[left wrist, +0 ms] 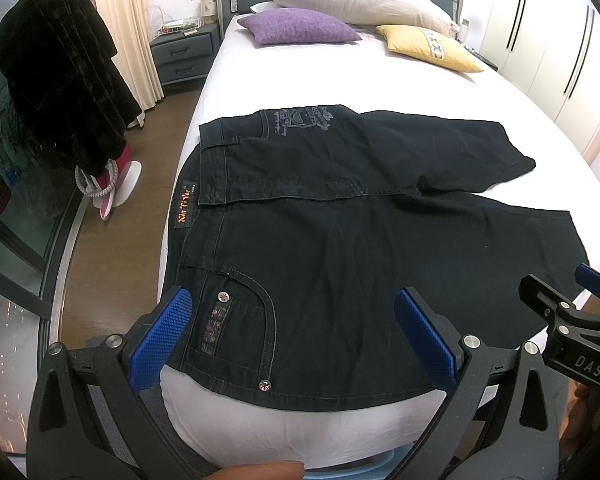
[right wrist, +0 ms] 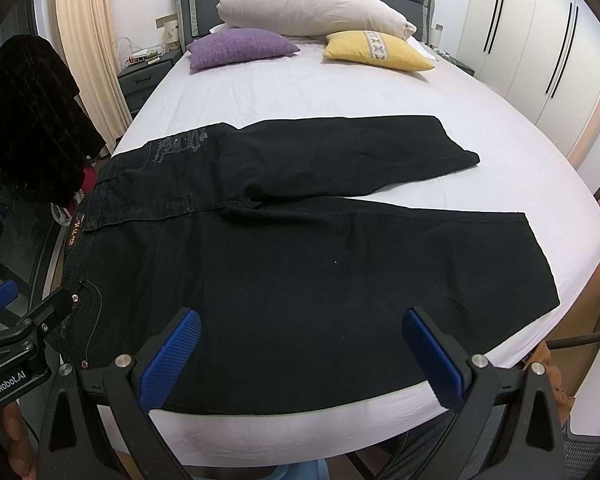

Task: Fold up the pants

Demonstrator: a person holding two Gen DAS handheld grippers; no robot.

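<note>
A bedroom: a wide bed point(right wrist: 340, 92) under a white sheet, with a purple cushion point(right wrist: 240, 46), a yellow cushion point(right wrist: 376, 50) and a long pale pillow point(right wrist: 308, 2) piled at the headboard, a nightstand point(left wrist: 182, 50) to one side and white wardrobes point(right wrist: 540, 40) to the other. The dark pants point(right wrist: 300, 248) lie across the near end of the bed, waistband toward the window side, legs running the other way and splayed apart with a wedge of sheet between them. They look laid out rather than folded; no leg lies over the other, so by my reading the folding proper is yet to start. The left gripper point(left wrist: 294, 340) hangs over the waist pocket with its blue pads wide apart, holding nothing. The right gripper point(right wrist: 300, 356) hovers over the near leg, likewise spread and empty. What remains is everything: bringing one leg onto the other, then doubling the length.
</note>
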